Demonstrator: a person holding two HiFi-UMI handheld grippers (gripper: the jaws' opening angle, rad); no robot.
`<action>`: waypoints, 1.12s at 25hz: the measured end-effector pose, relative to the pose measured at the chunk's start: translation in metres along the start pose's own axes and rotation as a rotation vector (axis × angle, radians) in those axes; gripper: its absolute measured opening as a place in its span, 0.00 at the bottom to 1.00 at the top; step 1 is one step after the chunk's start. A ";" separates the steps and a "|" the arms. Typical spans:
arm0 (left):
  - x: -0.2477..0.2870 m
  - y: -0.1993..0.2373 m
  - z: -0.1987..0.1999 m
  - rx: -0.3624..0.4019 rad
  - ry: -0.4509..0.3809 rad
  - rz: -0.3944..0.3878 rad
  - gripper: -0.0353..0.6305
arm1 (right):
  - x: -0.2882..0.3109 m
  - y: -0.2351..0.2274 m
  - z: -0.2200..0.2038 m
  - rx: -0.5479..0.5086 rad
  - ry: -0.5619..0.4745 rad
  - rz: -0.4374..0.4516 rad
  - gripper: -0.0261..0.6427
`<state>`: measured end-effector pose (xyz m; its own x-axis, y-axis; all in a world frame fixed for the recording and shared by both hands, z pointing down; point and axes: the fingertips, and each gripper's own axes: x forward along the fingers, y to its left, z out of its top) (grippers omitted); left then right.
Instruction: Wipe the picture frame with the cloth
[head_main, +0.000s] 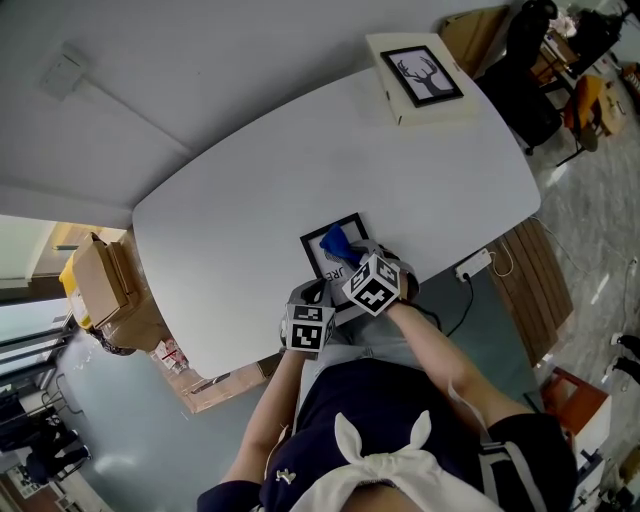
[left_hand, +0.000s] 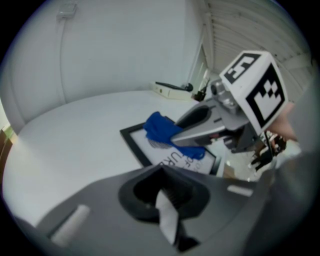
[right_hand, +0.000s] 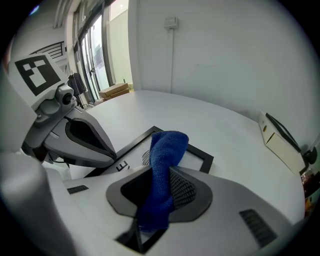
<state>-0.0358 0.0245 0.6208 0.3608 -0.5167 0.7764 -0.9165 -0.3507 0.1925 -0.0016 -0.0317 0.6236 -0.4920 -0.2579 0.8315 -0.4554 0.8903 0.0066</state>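
Note:
A black picture frame (head_main: 341, 221) with white print lies flat near the front edge of the white table (head_main: 300, 150). My right gripper (head_main: 347, 256) is shut on a blue cloth (head_main: 335, 243), which rests on the frame's glass. In the right gripper view the cloth (right_hand: 167, 147) rises out of the jaws (right_hand: 160, 175) over the frame (right_hand: 201, 153). My left gripper (head_main: 314, 297) sits at the frame's near corner. Its jaws stand together in the left gripper view (left_hand: 163, 181), with a thin white strip (left_hand: 167, 212) between them. I cannot tell what that strip is.
A white box with a deer picture (head_main: 420, 76) stands at the far right of the table, seen too in the right gripper view (right_hand: 279, 141). A power strip (head_main: 474, 264) hangs by the right edge. Cardboard boxes (head_main: 100, 282) stand on the floor at left.

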 end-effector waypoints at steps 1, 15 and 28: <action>0.000 0.000 0.000 0.002 0.000 -0.001 0.06 | 0.001 0.001 0.002 -0.001 -0.001 0.004 0.17; 0.001 0.000 0.001 0.014 0.001 -0.022 0.06 | 0.008 0.019 0.014 -0.017 -0.016 0.065 0.17; -0.006 -0.008 -0.006 0.029 0.058 -0.077 0.06 | 0.011 0.025 0.016 -0.049 0.005 0.098 0.17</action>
<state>-0.0312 0.0346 0.6181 0.4187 -0.4417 0.7935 -0.8806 -0.4108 0.2360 -0.0301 -0.0184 0.6236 -0.5290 -0.1665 0.8321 -0.3680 0.9286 -0.0482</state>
